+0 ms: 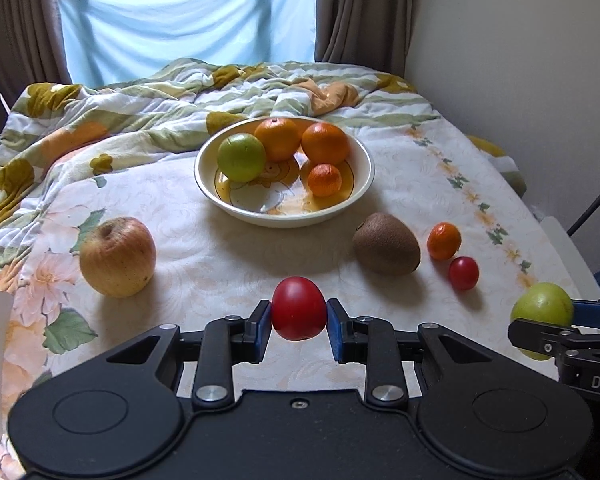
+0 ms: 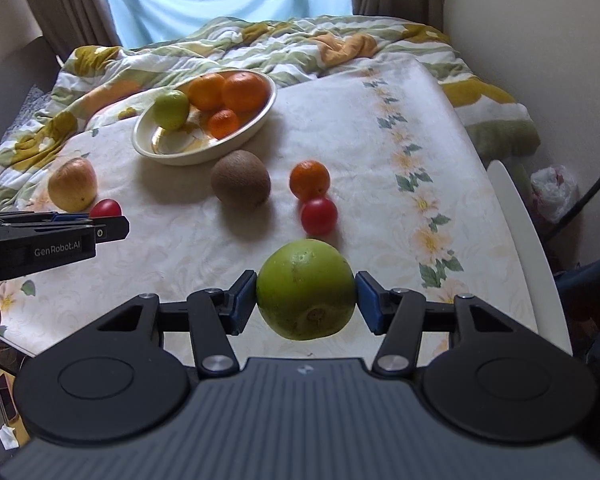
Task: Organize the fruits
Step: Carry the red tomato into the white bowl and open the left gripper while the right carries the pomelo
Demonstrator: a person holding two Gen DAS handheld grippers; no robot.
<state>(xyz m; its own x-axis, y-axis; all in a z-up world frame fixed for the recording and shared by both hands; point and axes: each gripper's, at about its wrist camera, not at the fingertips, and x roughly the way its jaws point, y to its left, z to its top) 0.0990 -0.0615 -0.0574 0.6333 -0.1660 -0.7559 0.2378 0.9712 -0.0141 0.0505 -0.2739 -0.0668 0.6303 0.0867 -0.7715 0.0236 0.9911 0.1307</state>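
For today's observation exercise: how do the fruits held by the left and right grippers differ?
The left gripper holds a red tomato; the right gripper holds a green apple. The tomato is smaller and smooth, the apple larger with brownish blemishes. Both are roundish and clamped between blue pads.

Location: home bedroom. Indicators: bed [image 1: 228,256] with floral sheet, rumpled quilt [image 1: 112,116] at 12 o'clock, curtained window [image 1: 188,16] beyond, brown drapes [image 1: 360,12] either side.

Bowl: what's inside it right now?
Bowl holds a green apple, two large oranges and a small mandarin. Anything beneath the fruit is hidden.
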